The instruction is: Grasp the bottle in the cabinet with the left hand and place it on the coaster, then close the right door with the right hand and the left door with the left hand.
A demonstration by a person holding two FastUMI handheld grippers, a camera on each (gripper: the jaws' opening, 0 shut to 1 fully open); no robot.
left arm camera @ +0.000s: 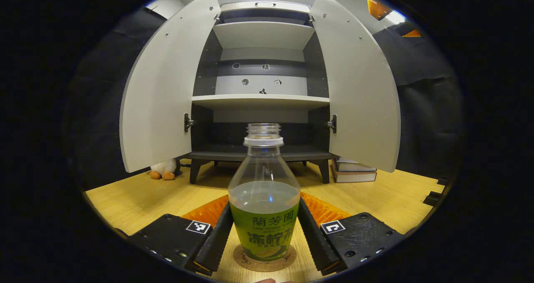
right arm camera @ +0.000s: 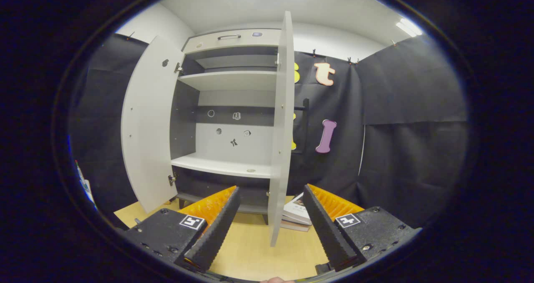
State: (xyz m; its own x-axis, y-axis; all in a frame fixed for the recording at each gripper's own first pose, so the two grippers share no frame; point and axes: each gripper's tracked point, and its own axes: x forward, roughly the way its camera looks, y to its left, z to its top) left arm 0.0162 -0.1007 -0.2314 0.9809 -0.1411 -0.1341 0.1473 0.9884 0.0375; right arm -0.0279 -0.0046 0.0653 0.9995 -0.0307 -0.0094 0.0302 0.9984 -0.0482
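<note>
The cabinet (left arm camera: 263,95) stands with both doors open, so closing them remains. Before it, the bottle (left arm camera: 264,199) already sits on the coaster (left arm camera: 264,261), between the left gripper's (left arm camera: 264,237) fingers, whose contact I cannot tell. The right gripper (right arm camera: 270,216) gapes wide, facing the right door (right arm camera: 280,128) edge-on.

From my left gripper view, the bottle (left arm camera: 264,195) hides the middle of the cabinet (left arm camera: 260,107) floor behind it, and its base covers most of the coaster (left arm camera: 264,260). Left of the cabinet, a small plush toy (left arm camera: 164,168) is half hidden by the left door (left arm camera: 160,87); too small to identify. From my right gripper view, the right door (right arm camera: 280,128) edge-on hides part of what may be books (right arm camera: 297,212) beside the cabinet.
</note>
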